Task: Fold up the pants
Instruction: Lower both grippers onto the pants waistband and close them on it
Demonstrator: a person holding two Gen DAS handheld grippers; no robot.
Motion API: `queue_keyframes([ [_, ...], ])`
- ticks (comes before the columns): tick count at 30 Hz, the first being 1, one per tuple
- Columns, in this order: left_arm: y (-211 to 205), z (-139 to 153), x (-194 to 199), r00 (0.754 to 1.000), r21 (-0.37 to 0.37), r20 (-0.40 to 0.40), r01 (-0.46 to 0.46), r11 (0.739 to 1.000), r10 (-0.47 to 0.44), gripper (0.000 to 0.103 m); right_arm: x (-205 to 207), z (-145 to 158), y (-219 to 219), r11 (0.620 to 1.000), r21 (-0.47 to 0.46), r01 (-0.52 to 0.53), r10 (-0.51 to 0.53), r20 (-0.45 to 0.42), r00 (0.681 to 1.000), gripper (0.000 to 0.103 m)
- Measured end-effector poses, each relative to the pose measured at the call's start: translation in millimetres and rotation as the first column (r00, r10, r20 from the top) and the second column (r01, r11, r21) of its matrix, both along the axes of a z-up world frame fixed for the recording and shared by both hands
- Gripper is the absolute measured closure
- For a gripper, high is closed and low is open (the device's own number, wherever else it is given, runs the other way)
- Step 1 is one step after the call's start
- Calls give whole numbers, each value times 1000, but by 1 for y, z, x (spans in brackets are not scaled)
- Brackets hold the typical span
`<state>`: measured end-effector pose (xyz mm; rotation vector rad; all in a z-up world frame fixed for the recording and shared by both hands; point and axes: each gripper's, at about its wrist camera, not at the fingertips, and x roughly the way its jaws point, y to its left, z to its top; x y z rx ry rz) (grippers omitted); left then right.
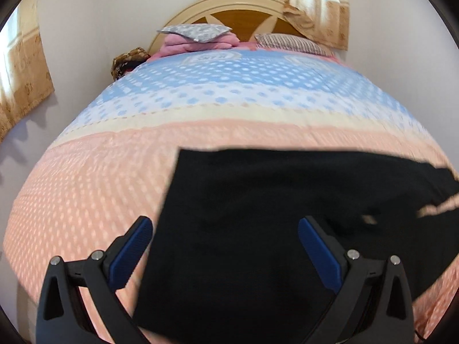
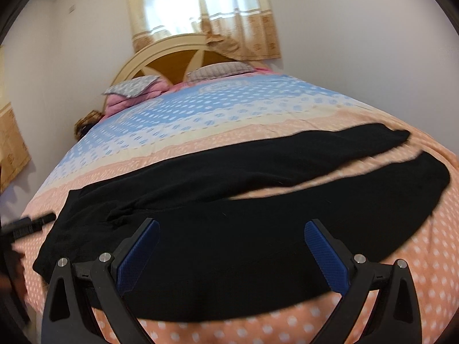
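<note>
Black pants (image 2: 229,189) lie spread flat on the bed, waist at the left and two legs running to the right with a strip of bedspread between them. In the left wrist view the waist end (image 1: 258,200) fills the lower middle. My left gripper (image 1: 225,229) is open and empty, hovering over the waist's left part, its left finger beyond the edge. My right gripper (image 2: 232,229) is open and empty above the near leg's upper part. The left gripper also shows at the left edge of the right wrist view (image 2: 28,225).
The bedspread (image 1: 114,172) is pink with white dots near me, blue farther back. Pillows (image 1: 195,31) and a pink blanket lie at the headboard (image 1: 243,8). Curtained windows sit behind and to the left. The bed's left edge drops off near the wall.
</note>
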<state>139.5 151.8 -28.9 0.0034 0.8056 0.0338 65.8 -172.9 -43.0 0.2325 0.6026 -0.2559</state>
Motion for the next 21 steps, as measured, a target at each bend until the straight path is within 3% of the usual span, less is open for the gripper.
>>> queue_keyframes([
  [4, 31, -12, 53, 998, -24, -51, -42, 999, 41, 12, 29, -3, 3, 998, 1, -62, 62, -29, 998, 1],
  [6, 44, -26, 80, 993, -84, -111, -49, 995, 40, 27, 36, -5, 5, 997, 4, -76, 76, -35, 996, 2],
  [8, 49, -38, 96, 987, -121, -158, -57, 991, 38, 33, 42, -7, 8, 996, 5, -93, 93, -45, 995, 2],
  [10, 50, -48, 110, 982, -136, -186, -45, 990, 19, 33, 49, -9, 10, 993, 4, -119, 119, -56, 991, 5],
  [14, 49, -64, 130, 970, -157, -244, -22, 987, -18, 39, 65, -12, 9, 985, -9, -171, 169, -97, 981, 25],
  [18, 51, -68, 139, 968, -178, -248, -2, 984, -43, 44, 88, -6, -3, 971, -7, -237, 234, -123, 964, 26],
  [21, 52, -67, 146, 967, -171, -248, 21, 985, -64, 55, 119, 1, -12, 938, -66, -339, 327, -151, 933, 26],
])
